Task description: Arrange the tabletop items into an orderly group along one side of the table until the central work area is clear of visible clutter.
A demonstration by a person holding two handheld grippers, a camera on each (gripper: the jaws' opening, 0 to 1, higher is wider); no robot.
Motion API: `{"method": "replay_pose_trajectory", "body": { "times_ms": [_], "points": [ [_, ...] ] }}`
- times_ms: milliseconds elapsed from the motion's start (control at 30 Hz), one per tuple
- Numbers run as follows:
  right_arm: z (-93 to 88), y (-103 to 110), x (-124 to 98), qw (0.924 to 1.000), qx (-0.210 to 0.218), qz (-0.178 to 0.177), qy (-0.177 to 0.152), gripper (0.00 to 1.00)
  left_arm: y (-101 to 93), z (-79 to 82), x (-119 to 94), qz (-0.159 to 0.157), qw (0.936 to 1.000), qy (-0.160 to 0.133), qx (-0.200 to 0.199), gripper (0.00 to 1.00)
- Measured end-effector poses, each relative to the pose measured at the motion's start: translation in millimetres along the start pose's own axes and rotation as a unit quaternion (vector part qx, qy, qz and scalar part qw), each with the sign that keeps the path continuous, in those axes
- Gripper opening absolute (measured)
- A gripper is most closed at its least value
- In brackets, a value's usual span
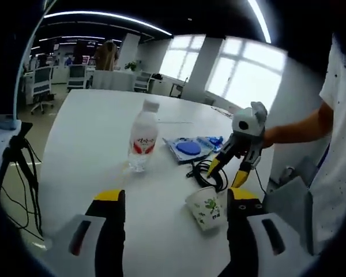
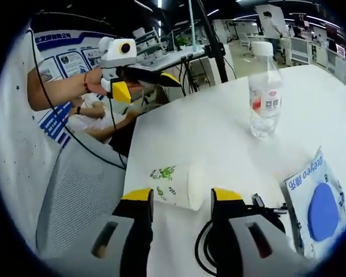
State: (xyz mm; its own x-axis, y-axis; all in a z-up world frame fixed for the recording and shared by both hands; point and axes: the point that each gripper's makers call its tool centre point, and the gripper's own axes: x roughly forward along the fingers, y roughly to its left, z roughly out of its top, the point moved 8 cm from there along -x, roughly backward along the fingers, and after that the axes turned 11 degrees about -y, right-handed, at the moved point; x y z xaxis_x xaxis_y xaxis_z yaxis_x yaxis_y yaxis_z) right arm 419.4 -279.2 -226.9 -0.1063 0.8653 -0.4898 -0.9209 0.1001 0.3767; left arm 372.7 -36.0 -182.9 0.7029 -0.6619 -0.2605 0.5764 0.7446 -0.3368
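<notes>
While I look along my left gripper [image 1: 176,202], its two yellow-tipped jaws stand spread wide with nothing between them. A paper cup [image 1: 206,208] lies tipped on its side on the white table [image 1: 86,144], just inside my right-hand jaw. Beyond it a black cable [image 1: 210,173] coils near a blue packet [image 1: 189,148], and a water bottle [image 1: 143,137] stands upright to their left. My right gripper [image 1: 230,172] comes in from the right, jaws apart above the cable.

Along my right gripper [image 2: 180,199] the jaws are also spread, and the paper cup [image 2: 179,184] lies sideways between their tips, not pinched. The cable [image 2: 205,248] curls by the right-hand jaw, the blue packet [image 2: 317,209] lies beyond it, and the bottle [image 2: 264,92] stands farther off. My left gripper [image 2: 147,83] is raised at the upper left, off the table; from here I cannot tell how its jaws stand.
</notes>
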Motion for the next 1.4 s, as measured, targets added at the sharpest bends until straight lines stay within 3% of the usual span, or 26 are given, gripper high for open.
{"method": "replay_pose_trajectory", "body": {
  "times_ms": [700,933,1167,1400],
  "points": [
    [-3.8,-13,18,0.9922,0.062,0.104,0.029,0.19,1.8,-7.8,6,0.002,1.0000,0.003,-0.009,0.71],
    [-4.7,-11,18,0.9899,0.067,0.120,0.036,0.04,0.9,-9.2,9,0.000,1.0000,0.003,-0.009,0.71],
    [-5.2,0,16,0.9862,0.076,0.141,0.042,0.00,-1.0,-7.7,10,-0.004,1.0000,0.003,-0.006,0.71],
    [-0.3,7,12,0.9872,0.063,0.141,0.039,0.00,-3.4,-8.1,11,-0.008,1.0000,0.003,-0.005,0.71]
  ]
}}
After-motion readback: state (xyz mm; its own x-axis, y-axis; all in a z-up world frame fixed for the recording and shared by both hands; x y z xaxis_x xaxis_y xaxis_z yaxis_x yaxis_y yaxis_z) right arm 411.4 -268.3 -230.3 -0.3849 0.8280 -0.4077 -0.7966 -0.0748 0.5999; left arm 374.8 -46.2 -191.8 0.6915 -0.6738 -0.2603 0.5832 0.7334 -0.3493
